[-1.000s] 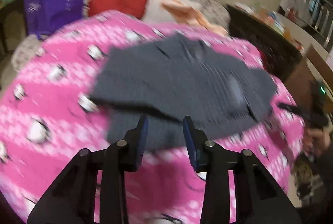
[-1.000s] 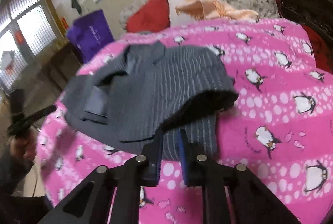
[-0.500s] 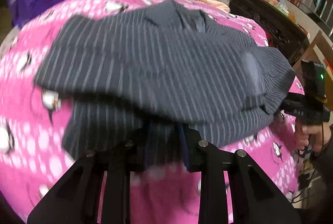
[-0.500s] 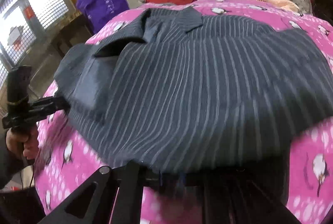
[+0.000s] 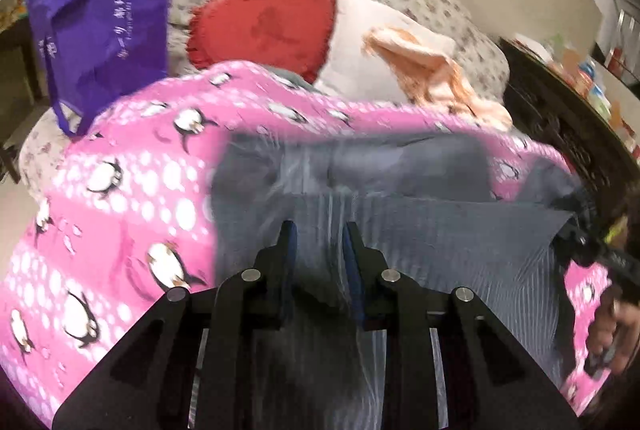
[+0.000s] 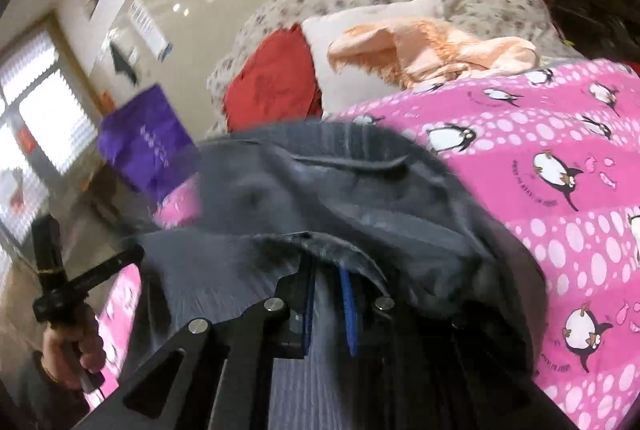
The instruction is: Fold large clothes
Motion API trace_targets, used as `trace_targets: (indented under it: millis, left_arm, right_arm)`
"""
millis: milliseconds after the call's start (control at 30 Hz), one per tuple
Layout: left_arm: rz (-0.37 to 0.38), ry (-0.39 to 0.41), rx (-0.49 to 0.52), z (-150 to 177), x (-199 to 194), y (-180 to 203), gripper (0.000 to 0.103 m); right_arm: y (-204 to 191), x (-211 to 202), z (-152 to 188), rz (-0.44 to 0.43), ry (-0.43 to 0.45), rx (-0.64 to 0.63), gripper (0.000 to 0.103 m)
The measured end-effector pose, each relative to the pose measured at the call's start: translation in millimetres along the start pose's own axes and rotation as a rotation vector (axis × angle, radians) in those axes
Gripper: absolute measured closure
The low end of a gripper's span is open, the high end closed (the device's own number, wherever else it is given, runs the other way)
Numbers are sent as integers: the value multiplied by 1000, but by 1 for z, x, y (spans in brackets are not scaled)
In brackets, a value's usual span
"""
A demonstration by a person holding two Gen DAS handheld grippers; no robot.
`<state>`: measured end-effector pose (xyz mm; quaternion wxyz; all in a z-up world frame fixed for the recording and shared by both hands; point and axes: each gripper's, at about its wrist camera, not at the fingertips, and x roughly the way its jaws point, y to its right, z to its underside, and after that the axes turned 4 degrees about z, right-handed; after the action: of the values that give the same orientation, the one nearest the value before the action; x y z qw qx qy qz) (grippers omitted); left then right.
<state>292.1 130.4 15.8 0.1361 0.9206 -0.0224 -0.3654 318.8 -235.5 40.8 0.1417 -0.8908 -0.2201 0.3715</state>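
We hold the gray striped shirt (image 5: 420, 230) over the bed's pink penguin blanket (image 5: 120, 198). Our left hand-held gripper (image 5: 318, 242) pinches the shirt's cloth between its narrow jaws. Our right hand-held gripper (image 6: 326, 286) is nearly closed on a bunched fold of the same shirt. A red pillow (image 5: 264, 22) sits behind.

My left claw (image 5: 318, 244) has the striped grey shirt (image 5: 440, 238) bunched between its jaws, lifted over the pink penguin blanket (image 5: 120, 198). Red pillow (image 5: 264, 26) and purple bag (image 5: 100, 18) behind.
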Motion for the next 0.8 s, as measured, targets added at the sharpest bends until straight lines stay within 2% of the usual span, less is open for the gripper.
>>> trace_targets:
  millis: [100, 233, 333, 400, 433, 500, 600, 700, 800]
  left_arm:
    - [6, 29, 1, 9, -15, -5, 79]
    - [30, 21, 8, 32, -15, 1, 79]
    - [15, -15, 4, 49, -1, 7, 79]
    - [-33, -18, 36, 60, 7, 11, 79]
    - [-109, -15, 91, 69, 13, 12, 79]
    - [-147, -36, 90, 84, 21, 0, 79]
    - [-166, 2, 40, 108, 15, -22, 79]
    - [-159, 29, -1, 121, 8, -33, 79]
    - [-150, 23, -10, 120, 9, -35, 79]
  right_arm:
    - [1, -13, 1, -5, 21, -23, 91]
    - [14, -34, 17, 61, 36, -43, 91]
    - [25, -41, 31, 138, 15, -30, 91]
    - [22, -44, 37, 145, 5, -59, 91]
    - [19, -43, 37, 147, 4, -80, 91]
    - [14, -37, 37, 143, -8, -106, 91]
    - [18, -14, 34, 128, -42, -83, 91]
    - [47, 7, 31, 188, -24, -21, 91]
    - [76, 12, 34, 251, -19, 69, 84]
